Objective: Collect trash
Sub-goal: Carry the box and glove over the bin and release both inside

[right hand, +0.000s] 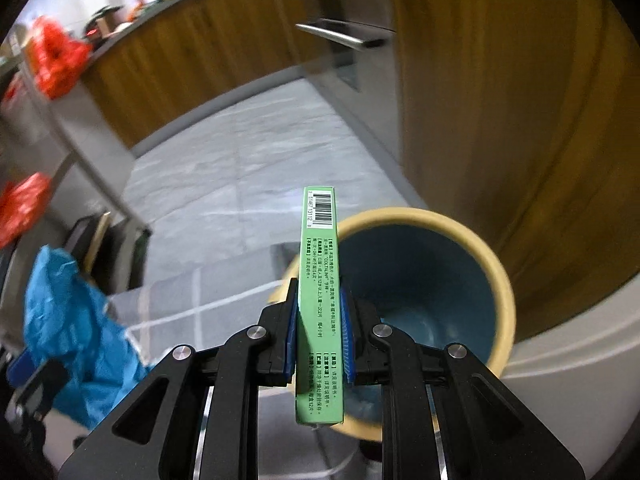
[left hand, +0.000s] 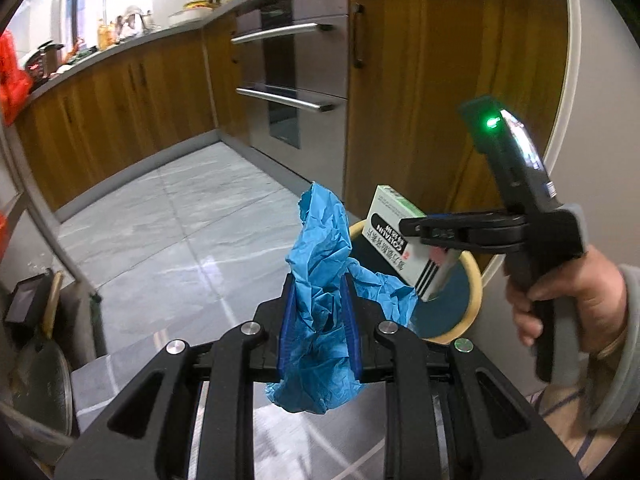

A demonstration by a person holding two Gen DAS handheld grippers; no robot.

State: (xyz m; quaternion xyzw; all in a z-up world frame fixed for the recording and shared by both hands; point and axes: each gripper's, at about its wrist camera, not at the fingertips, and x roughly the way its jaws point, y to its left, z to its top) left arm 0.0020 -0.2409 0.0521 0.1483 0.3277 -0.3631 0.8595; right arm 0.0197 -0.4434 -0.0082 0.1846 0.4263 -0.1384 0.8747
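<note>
Crumpled blue paper is clamped in the left claw; the right claw grips a green box above the bin

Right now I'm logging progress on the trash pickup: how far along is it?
Both pieces are picked up. The left gripper holds the crumpled blue wrapper and the right gripper clamps the green box, which hangs at the rim of the bin. The bin's visible inside looks bare, so both drops remain.

Both tongs clamped, angled downward
</note>
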